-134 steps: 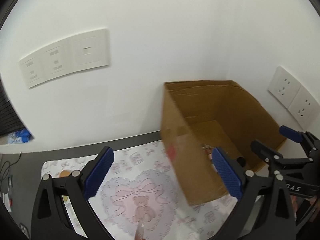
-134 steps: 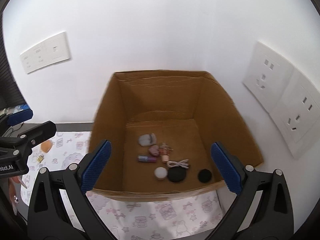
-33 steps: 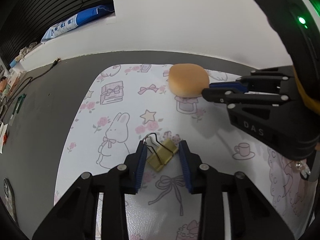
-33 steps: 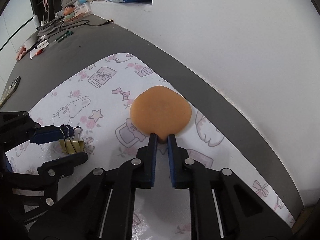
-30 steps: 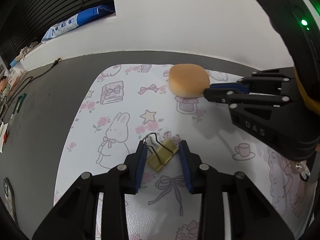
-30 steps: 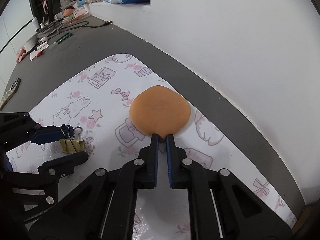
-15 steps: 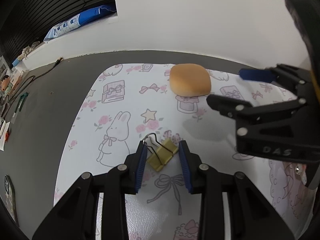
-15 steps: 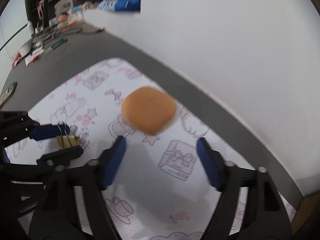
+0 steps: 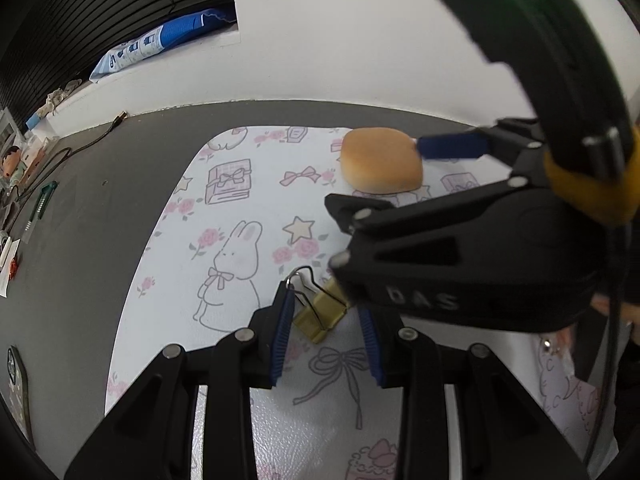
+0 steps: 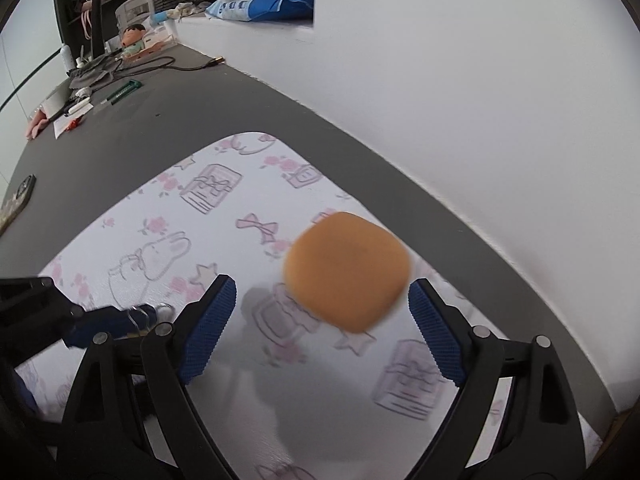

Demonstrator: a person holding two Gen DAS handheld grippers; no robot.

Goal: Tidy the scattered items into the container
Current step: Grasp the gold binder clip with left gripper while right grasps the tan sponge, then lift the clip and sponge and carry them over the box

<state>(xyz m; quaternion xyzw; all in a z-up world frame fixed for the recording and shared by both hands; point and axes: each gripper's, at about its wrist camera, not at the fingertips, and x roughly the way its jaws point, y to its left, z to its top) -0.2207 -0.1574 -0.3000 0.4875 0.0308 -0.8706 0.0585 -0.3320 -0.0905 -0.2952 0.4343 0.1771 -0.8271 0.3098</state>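
Note:
A gold binder clip [image 9: 318,314] lies on the patterned mat between the pads of my left gripper [image 9: 325,332], which is open around it with small gaps each side. An orange rounded sponge [image 10: 347,270] lies near the mat's far edge; it also shows in the left wrist view [image 9: 380,165]. My right gripper [image 10: 319,326] is wide open, its pads on either side of the sponge's near edge, not touching it. The right gripper's black body [image 9: 472,256] crosses the left wrist view and hides part of the clip. The container is out of view.
The white mat with pink drawings [image 10: 208,216] lies on a dark grey table [image 10: 120,140] against a white wall [image 10: 460,100]. Cables, pens and small clutter [image 10: 100,76] sit at the table's far left. A blue pouch [image 9: 160,42] lies on the ledge.
My right gripper has opened wide from nearly shut and moved forward, so its pads now flank the sponge. My left gripper has stayed around the binder clip.

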